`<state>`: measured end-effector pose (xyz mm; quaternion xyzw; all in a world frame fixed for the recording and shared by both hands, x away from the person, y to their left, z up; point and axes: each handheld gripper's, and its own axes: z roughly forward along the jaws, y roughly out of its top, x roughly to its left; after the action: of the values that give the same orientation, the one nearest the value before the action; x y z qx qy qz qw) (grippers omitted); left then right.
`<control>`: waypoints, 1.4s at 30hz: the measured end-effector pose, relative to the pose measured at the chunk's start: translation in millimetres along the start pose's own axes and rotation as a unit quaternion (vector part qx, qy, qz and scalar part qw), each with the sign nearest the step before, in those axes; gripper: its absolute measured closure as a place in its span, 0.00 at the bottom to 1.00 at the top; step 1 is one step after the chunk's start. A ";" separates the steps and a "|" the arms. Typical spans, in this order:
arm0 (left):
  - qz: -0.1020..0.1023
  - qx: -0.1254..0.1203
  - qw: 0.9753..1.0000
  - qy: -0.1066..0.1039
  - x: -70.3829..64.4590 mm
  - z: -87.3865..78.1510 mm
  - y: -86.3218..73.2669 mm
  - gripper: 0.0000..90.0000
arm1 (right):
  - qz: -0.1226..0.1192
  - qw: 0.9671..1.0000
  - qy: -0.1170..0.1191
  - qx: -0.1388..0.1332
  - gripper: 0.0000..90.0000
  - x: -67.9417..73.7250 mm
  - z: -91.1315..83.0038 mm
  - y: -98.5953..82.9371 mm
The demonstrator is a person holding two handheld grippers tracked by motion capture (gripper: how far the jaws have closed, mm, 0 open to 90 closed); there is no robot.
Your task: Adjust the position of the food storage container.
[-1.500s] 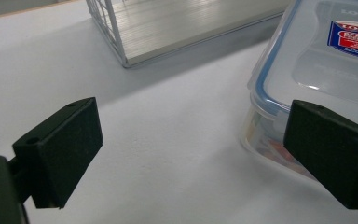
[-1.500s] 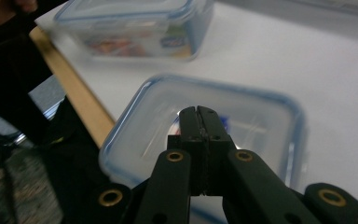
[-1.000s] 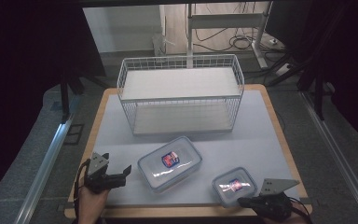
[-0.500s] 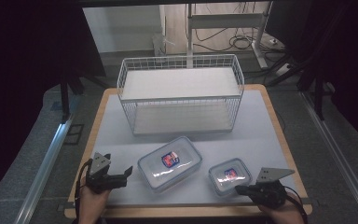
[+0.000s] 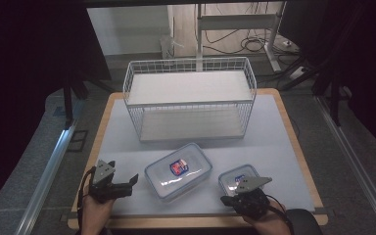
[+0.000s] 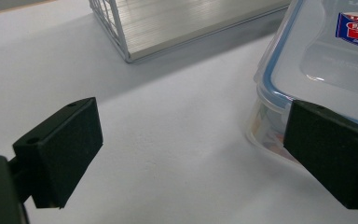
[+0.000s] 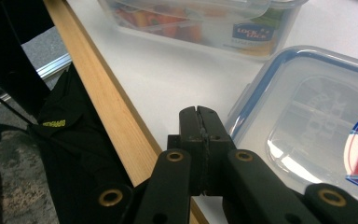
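Observation:
A large clear lidded container [image 5: 178, 171] with a red and blue label lies at the front middle of the white mat [image 5: 284, 147]. To its right lies a smaller one [image 5: 239, 180]. My left gripper [image 5: 133, 180] stands open just left of the large container [image 6: 326, 60], its right jaw overlapping that container's near corner and nothing between the jaws [image 6: 191, 144]. My right gripper [image 5: 225, 199] is shut on nothing at the front edge. Its closed jaws [image 7: 201, 122] lie against the near left corner of the small container [image 7: 317, 126].
A white wire basket [image 5: 191, 98] with two shelves stands at the back middle; its corner [image 6: 177, 23] lies ahead of my left gripper. The wooden table edge [image 7: 107, 107] and a dark sleeve [image 7: 70, 154] lie left of my right gripper. The large container [image 7: 200, 18] holds coloured food.
My right gripper has moved left along the front edge to the small container's near side. That container sits slightly farther back and left than a second ago. The left gripper has barely moved.

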<state>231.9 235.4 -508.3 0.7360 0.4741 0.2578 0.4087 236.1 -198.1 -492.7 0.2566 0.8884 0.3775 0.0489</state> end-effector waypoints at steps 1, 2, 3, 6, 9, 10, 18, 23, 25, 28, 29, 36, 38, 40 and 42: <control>0.001 0.002 1.000 -0.001 -0.3 0.5 -0.1 0.05 | -0.001 1.000 -0.010 0.000 1.00 -0.2 0.9 0.5; 0.001 0.002 1.000 -0.001 -0.3 0.5 -0.1 0.05 | -0.001 1.000 -0.010 0.000 1.00 -0.2 0.9 0.5; 0.002 0.003 1.000 0.000 -0.7 0.8 0.0 0.05 | 0.002 1.000 -0.009 -0.001 1.00 -1.0 0.9 0.7; 0.006 0.004 1.000 -0.001 -1.3 1.1 0.1 0.05 | 0.007 1.000 -0.024 -0.003 1.00 -5.7 -0.3 0.5; 0.007 0.004 1.000 -0.001 -1.4 1.6 0.0 0.05 | 0.018 0.999 -0.038 -0.008 1.00 -15.4 -3.5 -1.2; 0.007 0.005 1.000 -0.002 -1.4 1.7 -0.1 0.05 | 0.028 0.998 -0.050 -0.012 1.00 -25.0 -7.1 -3.0; 0.006 0.007 1.000 -0.001 -0.8 2.5 -0.6 0.05 | 0.059 0.995 -0.078 -0.024 1.00 -56.5 -17.4 -7.4; 0.007 0.009 1.000 -0.002 -0.8 3.0 -0.8 0.05 | 0.082 0.991 -0.103 -0.030 1.00 -79.6 -27.0 -11.8; 0.007 0.010 1.000 -0.002 -0.7 3.1 -0.8 0.05 | 0.086 0.990 -0.106 -0.031 1.00 -82.3 -28.7 -13.0; 0.008 0.011 1.000 -0.003 -0.8 3.4 -0.7 0.05 | 0.095 0.989 -0.109 -0.035 1.00 -86.7 -32.2 -15.9; 0.008 0.013 1.000 -0.003 -0.9 3.5 -0.6 0.05 | 0.090 0.990 -0.104 -0.039 0.98 -85.4 -32.9 -15.5; -0.008 0.037 0.999 -0.003 -3.9 -4.0 2.5 0.06 | 0.074 0.993 -0.078 -0.048 0.93 -79.8 -28.3 -3.4; -0.006 0.043 0.999 -0.007 -5.5 -6.7 1.7 0.05 | 0.070 0.994 -0.075 -0.048 0.93 -79.5 -27.4 -1.7; -0.002 0.043 0.999 -0.019 -9.0 -12.6 -3.2 0.05 | 0.064 0.994 -0.068 -0.051 0.93 -77.7 -25.5 2.3; 0.001 0.047 0.998 -0.029 -15.6 -17.9 -8.0 0.08 | 0.057 0.995 -0.061 -0.054 0.94 -75.8 -22.6 6.4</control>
<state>207.8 229.3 -505.4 0.7619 0.4731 0.2139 0.3873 297.9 -246.4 -480.3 0.3265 0.8459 0.4108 0.0956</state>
